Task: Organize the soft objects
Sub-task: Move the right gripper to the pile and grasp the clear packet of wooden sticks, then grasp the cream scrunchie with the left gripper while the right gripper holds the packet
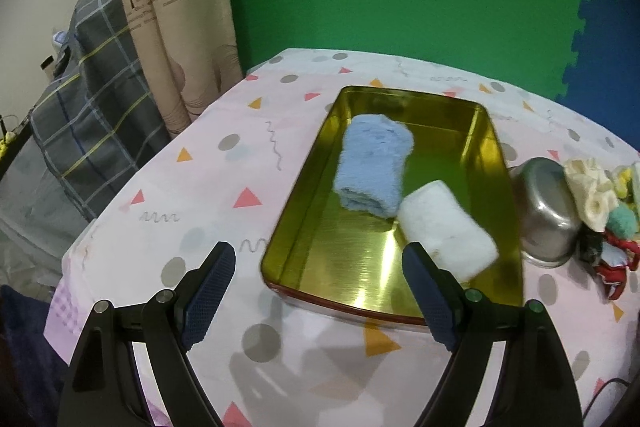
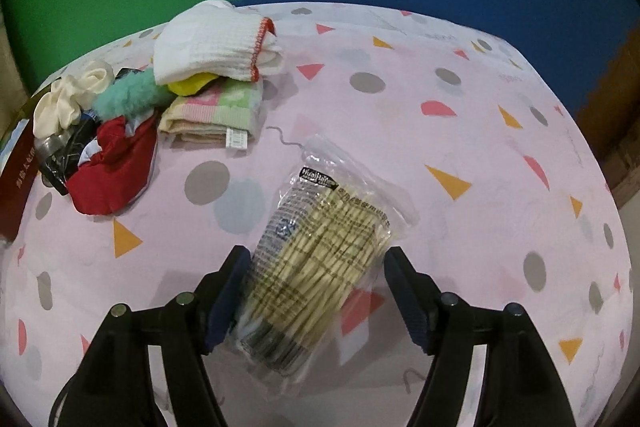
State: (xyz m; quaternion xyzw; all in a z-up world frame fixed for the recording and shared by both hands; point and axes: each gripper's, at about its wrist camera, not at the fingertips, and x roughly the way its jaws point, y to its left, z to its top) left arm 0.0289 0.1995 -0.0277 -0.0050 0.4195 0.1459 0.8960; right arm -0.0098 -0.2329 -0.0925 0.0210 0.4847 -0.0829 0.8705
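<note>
A: State of the left hand-held gripper (image 1: 318, 261)?

B: Jaws spread, nothing between the pads; it hangs above the near end of the tin (image 1: 496, 163), over the surface (image 1: 192, 183).

A: Contents of the tin?

B: Two rolled towels; the blue towel (image 1: 374, 167) lies in the middle, toward the far end; the white towel (image 1: 448, 231) lies near and right of it, the two touching at one corner; the rest of the gold floor is bare.

A: Items right of the tin?

B: A steel bowl (image 1: 546, 211), tipped on its side, just beside the tin's right wall; soft items spill from its mouth.

A: State of the right hand-held gripper (image 2: 316, 263)?

B: Jaws spread wide; a clear bag (image 2: 320, 239) of pale sticks lies on the surface between them; the left pad is at the bag's edge, contact not determinable; the right pad stands clear of it.

A: Location of the remaining soft objects?

B: Far left in the right wrist view, in one heap; a white cloth (image 2: 212, 43) with a red hem on top; a striped towel (image 2: 212, 115) under it; a yellow item (image 2: 192, 85) between them; left of these a teal plush (image 2: 128, 97), a cream scrunchie (image 2: 72, 99) and a red cloth (image 2: 112, 171) nearest the camera.
</note>
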